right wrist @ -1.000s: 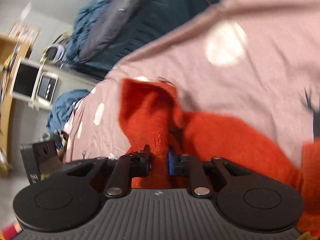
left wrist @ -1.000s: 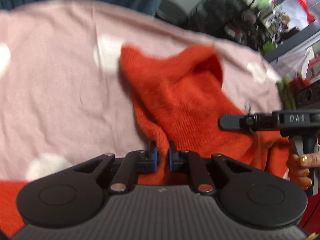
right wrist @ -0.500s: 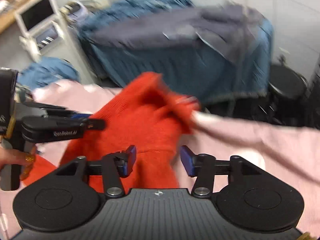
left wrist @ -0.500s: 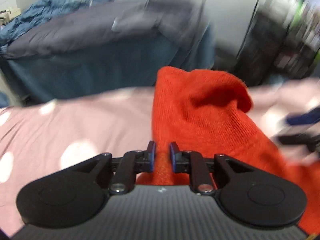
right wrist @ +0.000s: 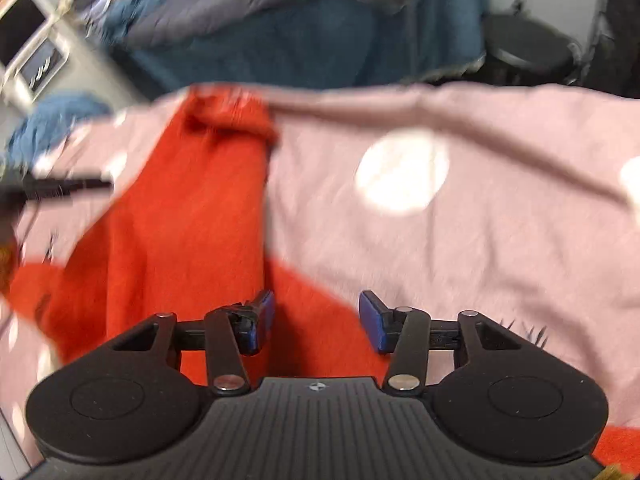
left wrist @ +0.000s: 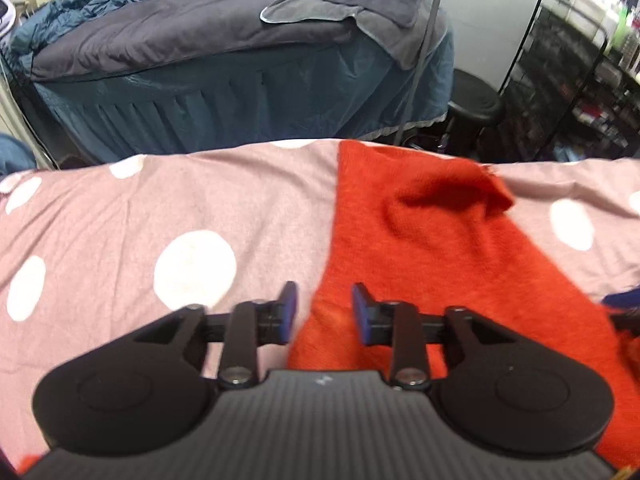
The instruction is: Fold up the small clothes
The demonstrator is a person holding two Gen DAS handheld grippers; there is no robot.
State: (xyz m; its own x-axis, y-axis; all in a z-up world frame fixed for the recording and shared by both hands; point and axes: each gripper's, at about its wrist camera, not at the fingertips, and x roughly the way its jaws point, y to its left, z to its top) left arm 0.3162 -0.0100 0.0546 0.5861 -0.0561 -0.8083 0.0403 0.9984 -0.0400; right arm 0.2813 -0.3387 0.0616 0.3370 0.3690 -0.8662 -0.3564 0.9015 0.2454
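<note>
An orange-red knit garment lies stretched out on a pink bedsheet with white dots, reaching to the far edge of the bed. My left gripper is open, its jaws standing over the garment's left edge, holding nothing. In the right wrist view the same garment lies to the left and under my right gripper, which is open and empty above the garment's right edge. The left gripper's finger shows blurred at the far left of that view.
Beyond the bed stands a second bed with dark blue bedding and a grey blanket. A black round stool and a black wire shelf stand at the back right. A white cabinet stands at the far left.
Both grippers were shut on the garment and swung it toward the bed's far edge. The right opened half a second ago; the left has now opened too. The garment lies released.
</note>
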